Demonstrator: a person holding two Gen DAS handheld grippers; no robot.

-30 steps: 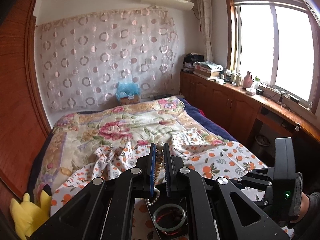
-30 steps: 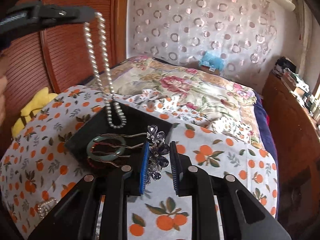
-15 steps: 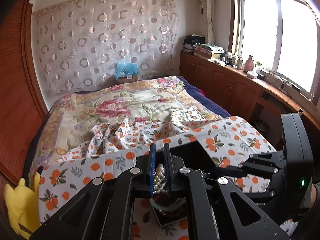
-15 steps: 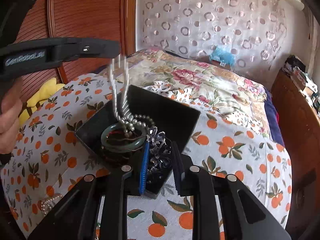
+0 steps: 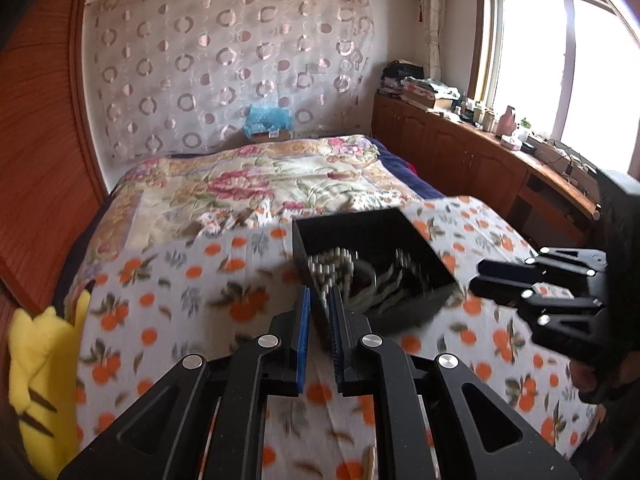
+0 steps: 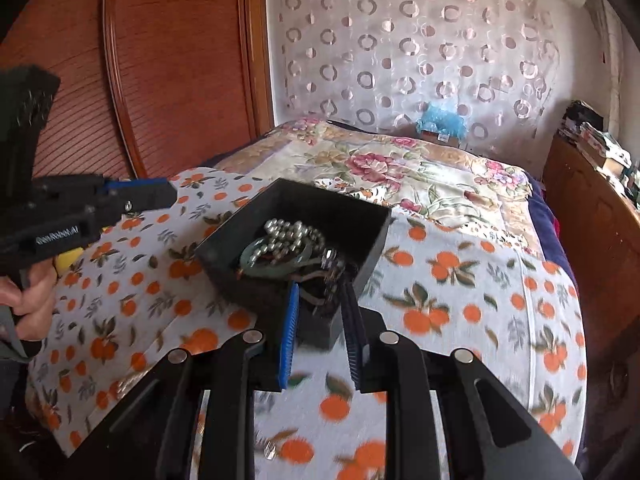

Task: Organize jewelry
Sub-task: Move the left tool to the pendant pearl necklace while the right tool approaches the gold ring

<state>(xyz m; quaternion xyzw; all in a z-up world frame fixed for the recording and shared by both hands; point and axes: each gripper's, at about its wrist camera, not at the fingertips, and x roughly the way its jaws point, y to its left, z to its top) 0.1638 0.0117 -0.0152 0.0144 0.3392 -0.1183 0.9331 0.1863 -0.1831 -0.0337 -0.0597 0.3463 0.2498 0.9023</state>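
A black open box sits on the orange-print sheet. In it lie a coiled pearl necklace, a green bangle and a jewelled hair comb. My right gripper hovers at the box's near corner with its jaws apart. The comb lies just past the tips, and nothing is pressed between the pads. My left gripper is left of the box, its jaws nearly together with nothing in them.
The box stands on a sheet-covered surface at the foot of a bed with a floral quilt. A yellow plush toy lies at the left edge. A small shiny piece rests on the sheet nearby. Wooden cabinets line the right wall.
The pearl necklace, which was hanging from my left gripper, now lies in the box, and that gripper has dropped and drawn away. My right gripper set the comb in the box and backed off.
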